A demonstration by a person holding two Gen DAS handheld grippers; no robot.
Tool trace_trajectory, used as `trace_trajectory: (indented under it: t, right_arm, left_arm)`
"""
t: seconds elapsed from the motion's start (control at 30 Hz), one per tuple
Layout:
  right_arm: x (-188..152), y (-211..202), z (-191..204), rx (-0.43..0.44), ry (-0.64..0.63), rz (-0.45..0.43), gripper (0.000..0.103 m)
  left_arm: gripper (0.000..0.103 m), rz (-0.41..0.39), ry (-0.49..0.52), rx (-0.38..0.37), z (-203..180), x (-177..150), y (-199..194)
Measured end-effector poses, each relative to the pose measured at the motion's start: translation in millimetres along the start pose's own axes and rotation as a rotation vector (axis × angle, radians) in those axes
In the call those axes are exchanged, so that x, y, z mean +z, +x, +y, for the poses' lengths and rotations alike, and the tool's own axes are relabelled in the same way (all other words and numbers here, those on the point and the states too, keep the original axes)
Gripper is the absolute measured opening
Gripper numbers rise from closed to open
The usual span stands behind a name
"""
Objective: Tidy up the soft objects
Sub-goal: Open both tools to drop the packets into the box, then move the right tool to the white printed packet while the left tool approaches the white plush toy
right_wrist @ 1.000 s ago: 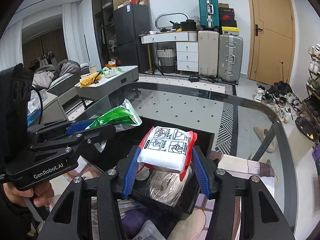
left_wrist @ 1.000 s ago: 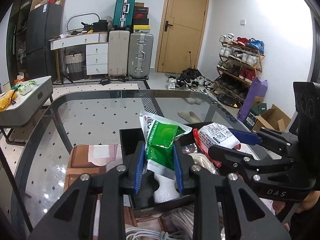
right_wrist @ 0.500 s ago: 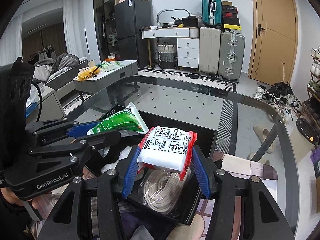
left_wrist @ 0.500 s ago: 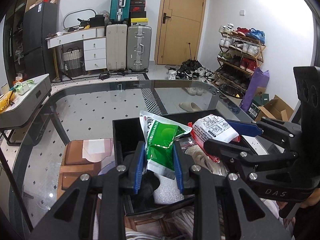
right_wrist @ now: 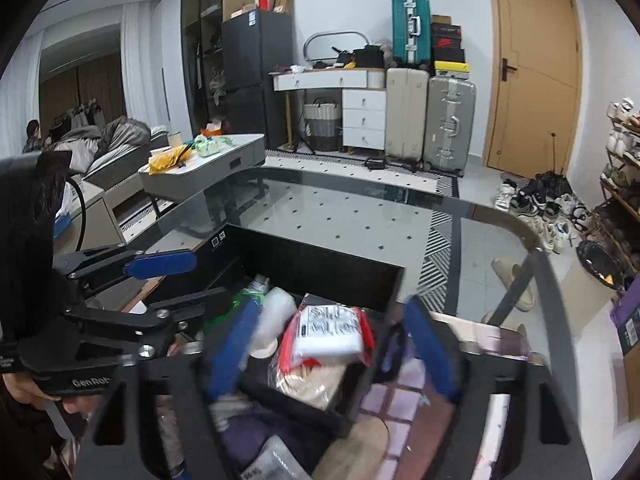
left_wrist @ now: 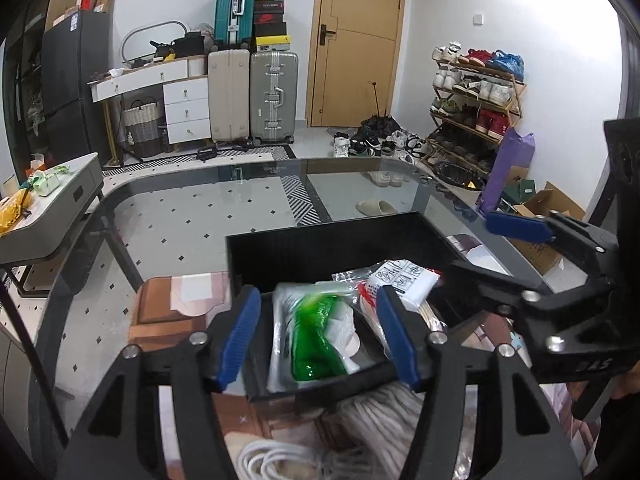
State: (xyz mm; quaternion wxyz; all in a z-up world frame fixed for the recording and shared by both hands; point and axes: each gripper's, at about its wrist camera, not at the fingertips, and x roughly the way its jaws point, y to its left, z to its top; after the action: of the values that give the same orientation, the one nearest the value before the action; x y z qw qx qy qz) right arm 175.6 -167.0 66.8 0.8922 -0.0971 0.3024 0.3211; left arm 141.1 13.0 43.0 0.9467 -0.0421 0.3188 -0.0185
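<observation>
Two soft packets lie in a black rectangular bin [left_wrist: 328, 240] on a glass-topped table [left_wrist: 192, 216]: a green-and-white plastic pouch [left_wrist: 316, 336] toward the bin's near-left corner, and a red-edged white packet with printed panels [right_wrist: 328, 328] beside it on the right, resting on a clear bag of beige coiled cord [right_wrist: 312, 384]. The left gripper [left_wrist: 316, 336] hangs over the bin's near wall with its blue-padded fingers [left_wrist: 236, 336] spread wide on either side of the green pouch, not touching it. The right gripper [right_wrist: 328, 344] is likewise spread, its blurred blue pads standing clear of the red-edged packet on both sides. Neither tool is pinching anything.

A white plastic bottle [right_wrist: 276, 312] also lies in the bin, near its middle. Judged from how things lie, this pair of packets is delivered and that part of the job is done.

More appears to be left. Outside the bin, along the table's near edge, sit a bundle of off-white mop-like cord [left_wrist: 384, 412], a coil of white cable [left_wrist: 276, 460] and a dark purple cloth item [right_wrist: 256, 436] below the bin's near wall; what else lies there is too blurred to tell. They rest on a patterned mat [left_wrist: 168, 308] that runs past the bin's left wall. These look like the next candidates for the bin.
</observation>
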Motion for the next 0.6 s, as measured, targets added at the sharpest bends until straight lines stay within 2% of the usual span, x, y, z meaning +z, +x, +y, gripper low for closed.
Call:
trace_trajectory:
  t: [0.03,0.1,0.13,0.3,0.6]
  right_arm:
    - [-1,-6,0,-0.005,0.003,-0.004,0.088]
    - [-5,-18,1,-0.013,0.010,-0.006,0.096]
    - [-9,-27,2,-0.021,0.018,-0.011,0.102]
    - [-25,-48,1,-0.040,0.049,0.003,0.102]
    - [-55,-71,12,-0.006,0.061,0.027,0.102]
  left_arm:
    - [0.084,-0.007,-0.006,0.011,1,-1,-6]
    - [0.101,-0.039,-0.028,0.026,4,-4,-19]
    - [0.103,-0.046,-0.036,0.026,6,-6,-24]
    - [0.103,-0.051,-0.047,0.030,14,-17,-47]
    - [0.103,-0.080,-0.067,0.033,22,-40,-83]
